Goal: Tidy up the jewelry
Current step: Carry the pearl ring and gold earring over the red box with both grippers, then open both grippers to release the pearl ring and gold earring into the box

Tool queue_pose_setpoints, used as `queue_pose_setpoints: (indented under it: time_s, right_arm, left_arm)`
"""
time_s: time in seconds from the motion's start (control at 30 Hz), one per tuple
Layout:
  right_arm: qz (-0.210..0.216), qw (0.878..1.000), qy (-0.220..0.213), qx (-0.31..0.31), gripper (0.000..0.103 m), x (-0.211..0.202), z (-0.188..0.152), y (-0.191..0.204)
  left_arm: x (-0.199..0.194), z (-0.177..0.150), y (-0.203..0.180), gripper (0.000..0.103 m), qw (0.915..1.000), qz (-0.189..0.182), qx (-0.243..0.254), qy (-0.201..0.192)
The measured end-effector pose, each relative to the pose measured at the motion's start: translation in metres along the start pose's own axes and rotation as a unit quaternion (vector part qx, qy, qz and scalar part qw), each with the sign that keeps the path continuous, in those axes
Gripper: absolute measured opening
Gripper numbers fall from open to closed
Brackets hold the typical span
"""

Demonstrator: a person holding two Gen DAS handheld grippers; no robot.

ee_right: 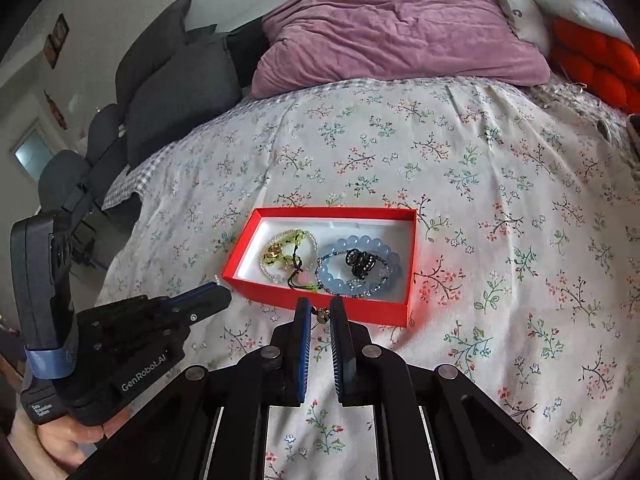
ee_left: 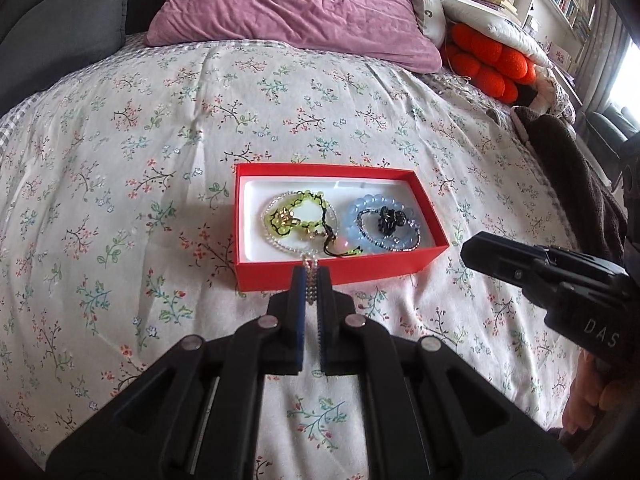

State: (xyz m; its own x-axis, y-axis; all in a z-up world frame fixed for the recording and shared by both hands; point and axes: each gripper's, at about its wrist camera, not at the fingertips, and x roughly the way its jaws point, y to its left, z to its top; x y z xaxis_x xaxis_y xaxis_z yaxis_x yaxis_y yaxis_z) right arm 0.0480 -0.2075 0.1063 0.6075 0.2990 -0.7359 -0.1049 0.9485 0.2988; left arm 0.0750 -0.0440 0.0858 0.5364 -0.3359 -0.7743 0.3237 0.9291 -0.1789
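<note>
A red box (ee_left: 352,270) with a white lining lies on the flowered bedspread (ee_left: 160,140). Inside it are a yellow-green bracelet (ee_left: 304,204), a pale blue bead bracelet (ee_left: 374,204) and a black piece (ee_left: 390,216). A clear bead strand (ee_left: 312,280) runs out of the box over its front wall, and my left gripper (ee_left: 311,276) is shut on it. In the right wrist view my right gripper (ee_right: 319,304) hangs just before the red box (ee_right: 372,312), shut on a small gold-coloured piece (ee_right: 320,317). The left gripper (ee_right: 220,294) shows at that box's near left corner, and the right gripper (ee_left: 470,250) shows right of the box.
A purple pillow (ee_left: 296,8) lies at the head of the bed, with an orange knotted cushion (ee_left: 492,60) to its right. Dark grey cushions (ee_right: 172,80) stand at the left. A dark blanket (ee_left: 568,168) lies along the right edge. A person's hand (ee_right: 68,440) holds the left gripper.
</note>
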Motion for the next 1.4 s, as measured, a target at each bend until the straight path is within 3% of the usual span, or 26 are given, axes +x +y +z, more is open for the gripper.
queue_pose_setpoints:
  time_s: [0.4,0.87,1.03,1.2,1.23,1.33,1.4]
  right_arm:
    - [-0.011,0.999,-0.002,0.045,0.01,0.031,0.013,-0.016]
    - [-0.016,0.998,0.006,0.058,0.011,0.05,0.018,-0.027]
    - [-0.008,0.997,0.016,0.076,0.016,0.047,0.021,-0.034]
    - [-0.011,0.997,0.018,0.074,0.026,0.041,0.02,-0.036]
    - [-0.01,0.997,0.016,0.075,0.031,0.038,0.019,-0.036]
    - [-0.012,0.997,0.006,0.074,0.065,0.029,0.018,-0.036]
    - [-0.015,0.998,-0.002,0.067,0.066,0.021,0.018,-0.034]
  left_arm:
    - [0.033,0.015,0.005,0.006,0.9992,0.037,-0.013,-0.008]
    - [0.045,0.02,-0.008,0.007,0.999,0.043,0.008,-0.014]
    - [0.04,0.021,-0.009,0.036,0.9986,0.049,0.009,-0.018]
    - [0.032,0.019,-0.009,0.053,0.9978,0.061,0.018,-0.018]
    - [0.03,0.019,-0.009,0.058,0.9978,0.062,0.017,-0.018]
    - [0.021,0.017,-0.008,0.068,0.9973,0.069,0.017,-0.019]
    - [0.014,0.015,-0.008,0.075,0.9966,0.078,0.02,-0.017]
